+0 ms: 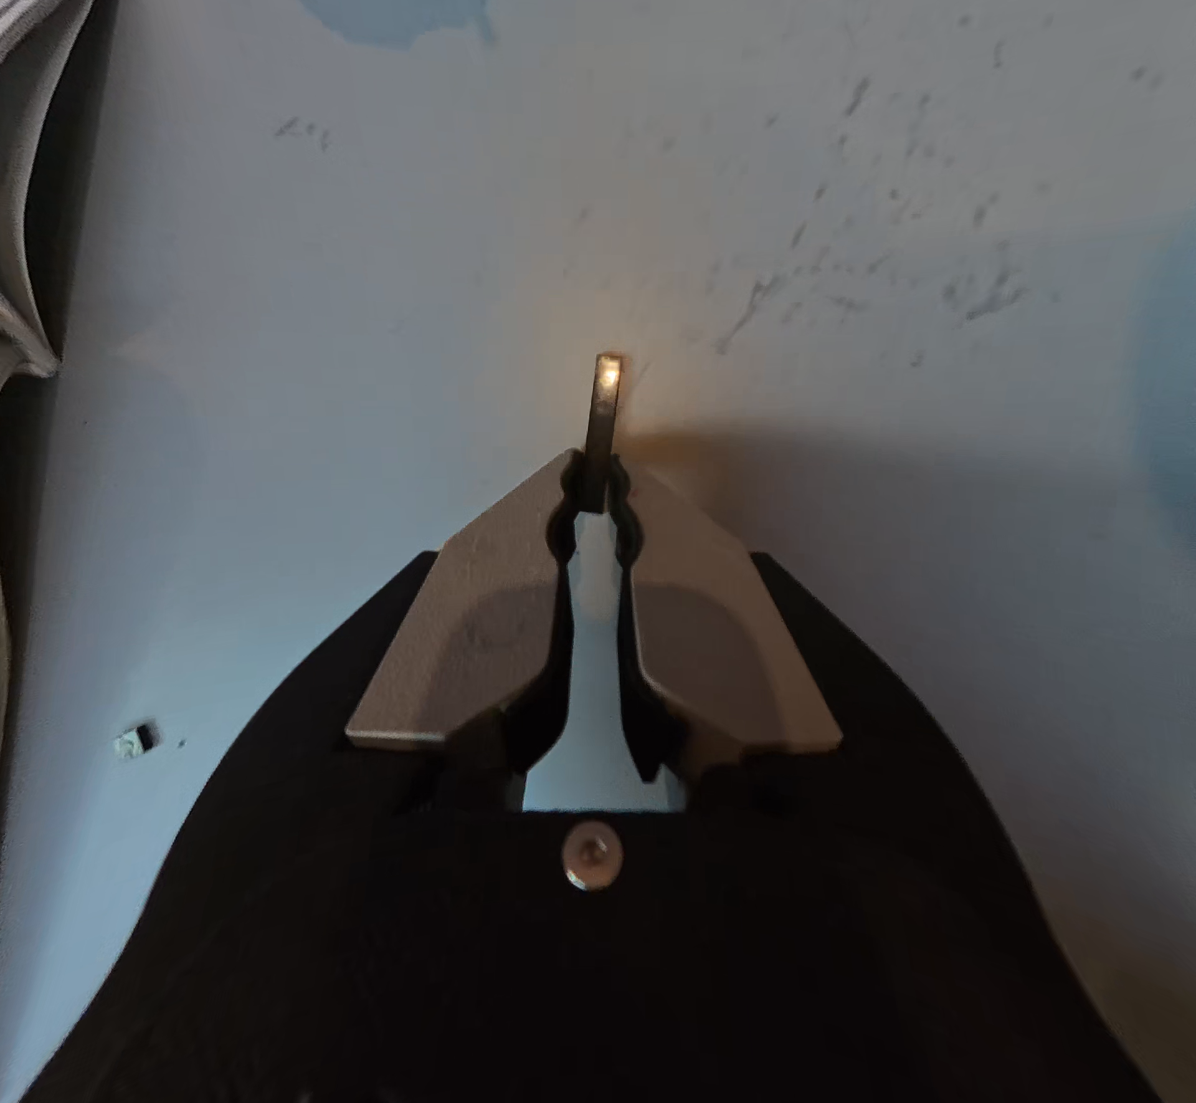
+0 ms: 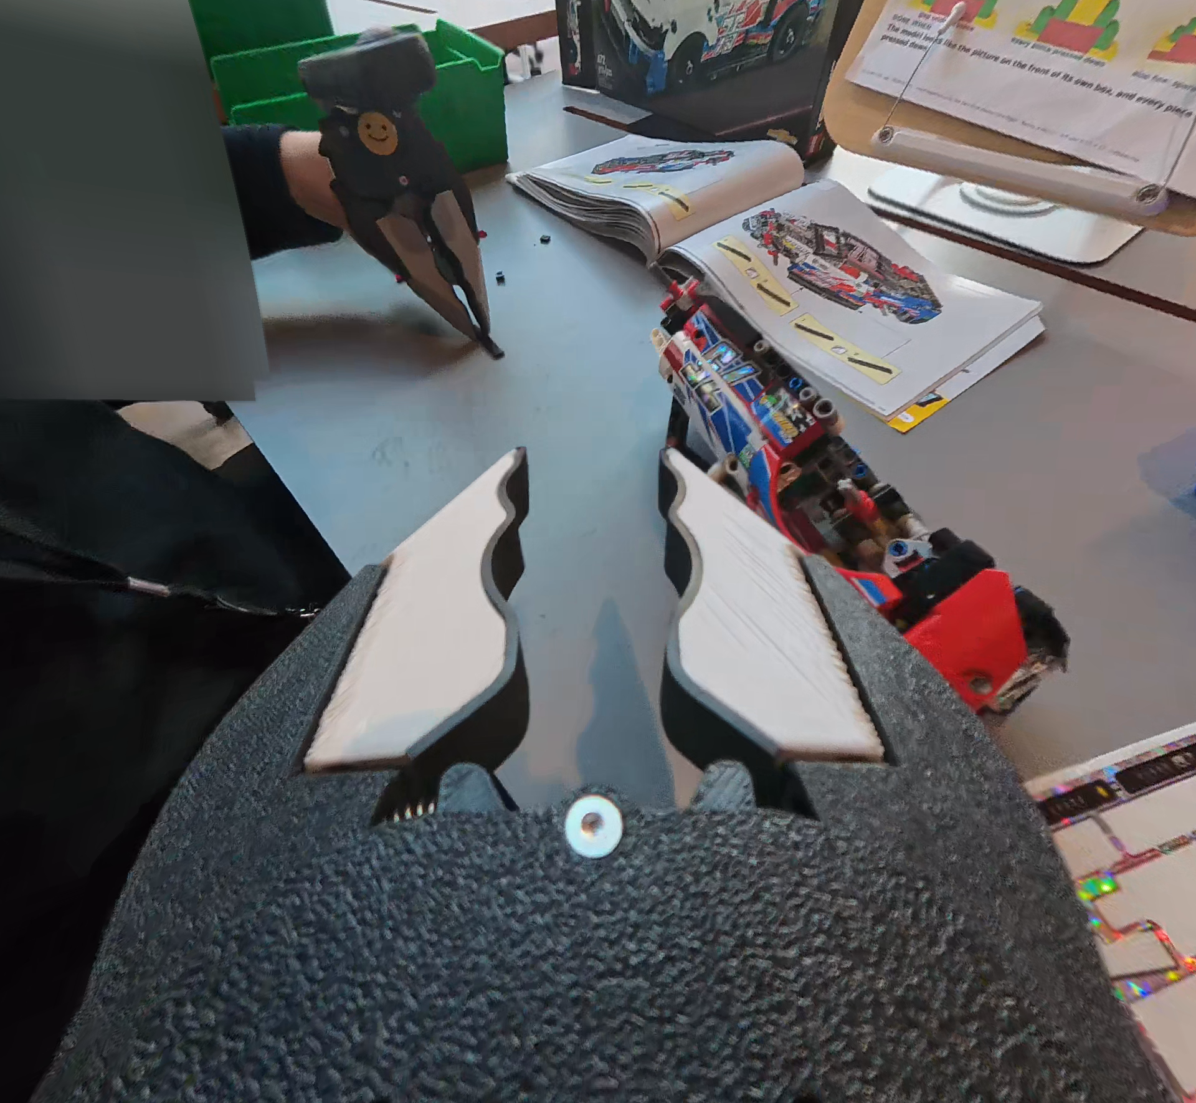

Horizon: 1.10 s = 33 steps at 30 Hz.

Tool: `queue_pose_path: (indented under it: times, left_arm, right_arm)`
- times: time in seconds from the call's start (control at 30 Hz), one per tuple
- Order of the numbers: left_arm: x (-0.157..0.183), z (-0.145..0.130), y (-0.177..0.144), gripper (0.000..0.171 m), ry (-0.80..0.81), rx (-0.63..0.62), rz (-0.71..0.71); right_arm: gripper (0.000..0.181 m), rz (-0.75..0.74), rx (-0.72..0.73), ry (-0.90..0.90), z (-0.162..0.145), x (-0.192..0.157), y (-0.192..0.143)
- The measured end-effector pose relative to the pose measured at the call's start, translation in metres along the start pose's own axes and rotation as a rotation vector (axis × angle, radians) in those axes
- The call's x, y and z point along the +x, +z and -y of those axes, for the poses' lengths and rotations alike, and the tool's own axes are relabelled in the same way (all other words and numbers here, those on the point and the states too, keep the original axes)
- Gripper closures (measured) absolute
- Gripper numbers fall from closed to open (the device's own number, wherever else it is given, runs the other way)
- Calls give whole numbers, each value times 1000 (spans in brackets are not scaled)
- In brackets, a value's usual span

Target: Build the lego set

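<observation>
The left gripper [image 1: 597, 476] points down at the grey table [image 1: 776, 230], its tongs pinched narrow on a thin dark piece [image 1: 605, 418] that sticks out past the tips, its far end touching or just above the tabletop. From the right wrist view the same gripper [image 2: 482, 337] leans in from the left, held by a hand [image 2: 307, 172] in a dark sleeve, tips down at the table. A few tiny dark bits [image 2: 499, 277] lie near it.

The right gripper [image 2: 592, 466] hovers over the table with its tongs wide apart and nothing between them. Just beside its right finger lies the half-built car [image 2: 809, 489], red, blue and white, stretched out along the table. Beyond the car an open manual [image 2: 776, 243] lies flat. Behind that stands the set's box [image 2: 699, 10], with green bins [image 2: 362, 81] to the left and a sheet on a stand [image 2: 1035, 36] to the right. A shiny sticker sheet [image 2: 1126, 878] shows at the lower right edge
</observation>
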<state>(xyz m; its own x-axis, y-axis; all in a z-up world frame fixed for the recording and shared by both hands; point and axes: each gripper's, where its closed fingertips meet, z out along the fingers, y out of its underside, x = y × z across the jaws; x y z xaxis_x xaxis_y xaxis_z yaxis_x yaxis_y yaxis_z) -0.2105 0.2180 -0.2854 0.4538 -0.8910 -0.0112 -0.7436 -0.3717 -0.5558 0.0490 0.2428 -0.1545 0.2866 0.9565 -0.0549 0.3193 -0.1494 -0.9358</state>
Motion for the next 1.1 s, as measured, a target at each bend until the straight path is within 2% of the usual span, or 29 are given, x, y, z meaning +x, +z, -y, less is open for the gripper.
queue_pose_path:
  times: [0.17,0.37,0.47,0.6,0.7,0.77,0.9,1.1]
  left_arm:
    - [17,50,23,168,174,58,84]
    - [57,143,33,168,248,201,23]
    - [77,175,42,168,280,261,-3]
    - [74,184,58,168,320,252,78]
    - [74,196,56,168,367,303,113]
    - [80,205,53,167,452,330,145]
    - [82,207,60,168,613,266,245]
    - [84,217,58,168,692,292,327]
  right_arm:
    - [144,38,-14,-1,-16,-12,13]
    - [153,-3,-33,-183,-16,-23,29]
    - [153,-27,-91,-238,-27,-24,39]
    - [159,-85,-122,-287,-44,-17,42]
    - [159,-123,-146,-299,-53,-8,40]
    - [159,-132,-139,-327,-51,-6,37]
    - [159,-165,-161,-430,-45,-2,34]
    - [163,-215,-253,-628,-48,-2,43]
